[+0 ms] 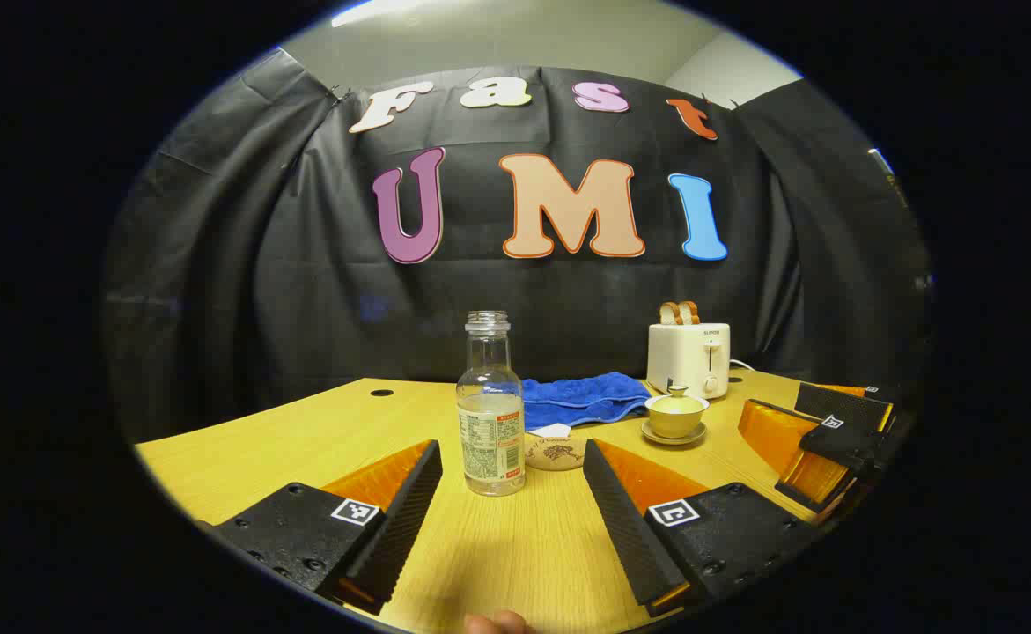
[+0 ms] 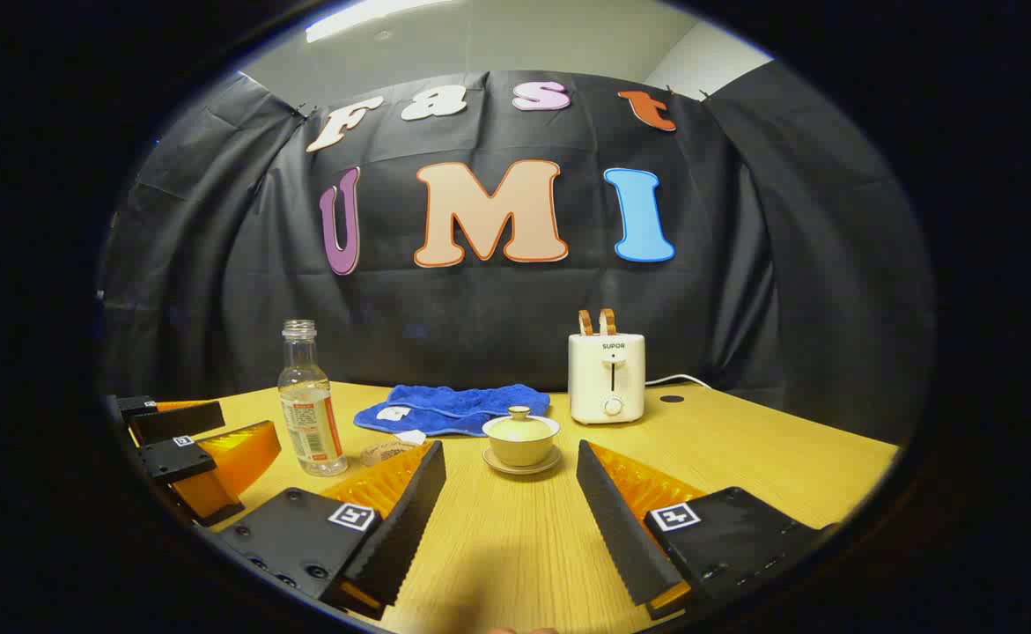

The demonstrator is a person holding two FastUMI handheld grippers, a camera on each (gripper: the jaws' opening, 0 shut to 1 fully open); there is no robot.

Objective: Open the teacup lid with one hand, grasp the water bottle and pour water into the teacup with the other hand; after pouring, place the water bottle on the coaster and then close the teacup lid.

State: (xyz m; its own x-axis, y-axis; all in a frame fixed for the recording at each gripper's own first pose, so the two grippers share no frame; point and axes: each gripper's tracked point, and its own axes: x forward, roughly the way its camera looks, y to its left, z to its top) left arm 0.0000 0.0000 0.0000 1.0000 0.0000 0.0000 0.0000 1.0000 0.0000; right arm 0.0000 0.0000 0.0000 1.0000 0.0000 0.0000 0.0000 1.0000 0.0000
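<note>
A clear, uncapped water bottle (image 1: 490,414) with a label stands upright on the wooden table (image 1: 304,440), partly filled. Just behind it lies a small round coaster (image 1: 555,454). My left gripper (image 1: 511,519) is open, a short way in front of the bottle. Further right sits the pale green teacup (image 1: 675,416) on a saucer, its lid on. In the right gripper view the teacup (image 2: 521,438) is straight ahead of my open right gripper (image 2: 511,511); the lid (image 2: 520,421) has a small knob. The bottle (image 2: 309,410) and coaster (image 2: 386,453) stand to its left.
A blue cloth (image 1: 581,398) lies at the back of the table, and a cream toaster (image 1: 689,357) holding toast slices stands beside it. The other gripper (image 1: 832,436) hovers at the right in the left gripper view. A round hole (image 2: 672,399) pierces the table near the toaster.
</note>
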